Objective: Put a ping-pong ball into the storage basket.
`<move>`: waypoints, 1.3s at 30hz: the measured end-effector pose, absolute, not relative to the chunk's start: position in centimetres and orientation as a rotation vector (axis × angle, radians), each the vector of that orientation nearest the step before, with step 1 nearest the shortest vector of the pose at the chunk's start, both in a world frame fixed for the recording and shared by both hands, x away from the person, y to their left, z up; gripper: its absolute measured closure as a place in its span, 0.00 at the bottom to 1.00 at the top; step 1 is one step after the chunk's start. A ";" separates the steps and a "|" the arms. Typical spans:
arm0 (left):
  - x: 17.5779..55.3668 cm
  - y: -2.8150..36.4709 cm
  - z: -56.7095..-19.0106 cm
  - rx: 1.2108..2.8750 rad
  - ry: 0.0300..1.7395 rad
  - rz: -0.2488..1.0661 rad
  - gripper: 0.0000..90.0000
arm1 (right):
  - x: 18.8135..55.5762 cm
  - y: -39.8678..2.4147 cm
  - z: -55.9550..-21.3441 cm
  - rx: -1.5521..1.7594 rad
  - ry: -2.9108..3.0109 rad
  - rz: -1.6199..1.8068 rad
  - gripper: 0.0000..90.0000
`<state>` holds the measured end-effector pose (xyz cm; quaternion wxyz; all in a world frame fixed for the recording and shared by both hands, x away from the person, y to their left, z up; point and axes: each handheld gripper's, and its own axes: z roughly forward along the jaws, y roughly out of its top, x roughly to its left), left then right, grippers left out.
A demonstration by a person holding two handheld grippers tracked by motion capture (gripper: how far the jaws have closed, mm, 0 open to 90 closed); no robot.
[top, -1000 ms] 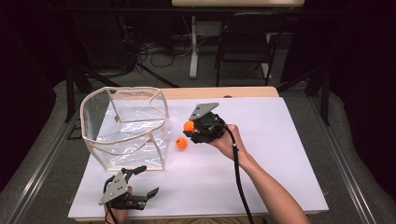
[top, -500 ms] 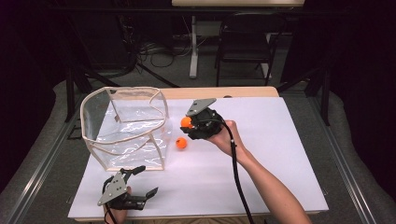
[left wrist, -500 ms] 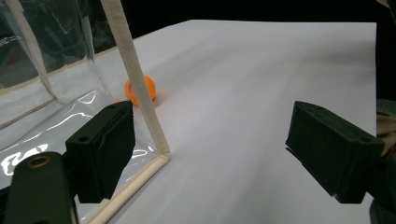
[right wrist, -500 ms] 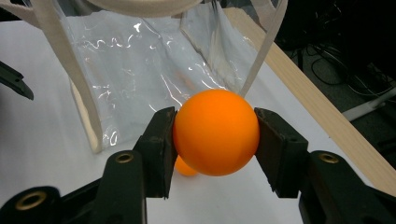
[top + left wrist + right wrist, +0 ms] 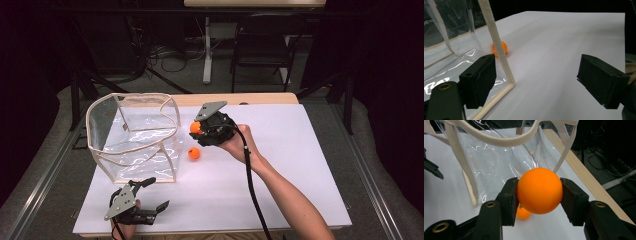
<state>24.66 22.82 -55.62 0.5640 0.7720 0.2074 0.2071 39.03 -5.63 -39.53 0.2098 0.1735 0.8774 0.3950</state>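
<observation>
My right gripper (image 5: 200,129) (image 5: 539,191) is shut on an orange ball (image 5: 195,127) (image 5: 539,190), held above the white table beside the right wall of a clear plastic bag (image 5: 135,135) (image 5: 499,157) with cream trim. A second orange ball (image 5: 194,153) (image 5: 503,48) (image 5: 523,213) lies on the table just below the held one, near the bag's right side. My left gripper (image 5: 152,194) (image 5: 536,80) rests near the table's front edge, jaws wide open with nothing between them, close to the bag's front corner (image 5: 509,82).
The white table top (image 5: 300,165) has a wooden strip (image 5: 240,99) along its far edge. A black chair (image 5: 262,50), a table leg and cables stand on the floor behind. Metal rails run along both sides of the table.
The right gripper with its ball has shifted slightly left, toward the bag. The left gripper and the loose ball have stayed put.
</observation>
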 end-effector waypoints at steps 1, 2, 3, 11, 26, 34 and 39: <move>24.6 22.8 -55.6 1.815 0.492 0.488 0.17 | 39.0 -5.6 -39.5 0.481 2.438 1.097 0.56; 24.7 22.8 -55.6 1.816 0.491 0.488 0.17 | 39.1 -5.6 -39.4 0.479 2.437 1.097 0.56; 24.7 22.8 -55.6 1.816 0.491 0.488 0.17 | 39.1 -5.6 -39.3 0.484 2.435 1.100 0.56; 24.7 22.9 -55.8 1.816 0.496 0.487 0.17 | 39.3 -5.9 -38.7 0.481 2.421 1.108 0.56; 24.0 23.3 -55.7 1.816 0.509 0.506 0.17 | 39.9 -5.2 -37.8 0.464 2.417 1.104 0.56; 24.0 23.4 -55.7 1.819 0.504 0.509 0.17 | 40.0 -5.0 -37.4 0.461 2.409 1.102 0.56; 24.1 23.3 -55.7 1.817 0.499 0.506 0.17 | 40.1 -5.0 -37.0 0.464 2.406 1.107 0.56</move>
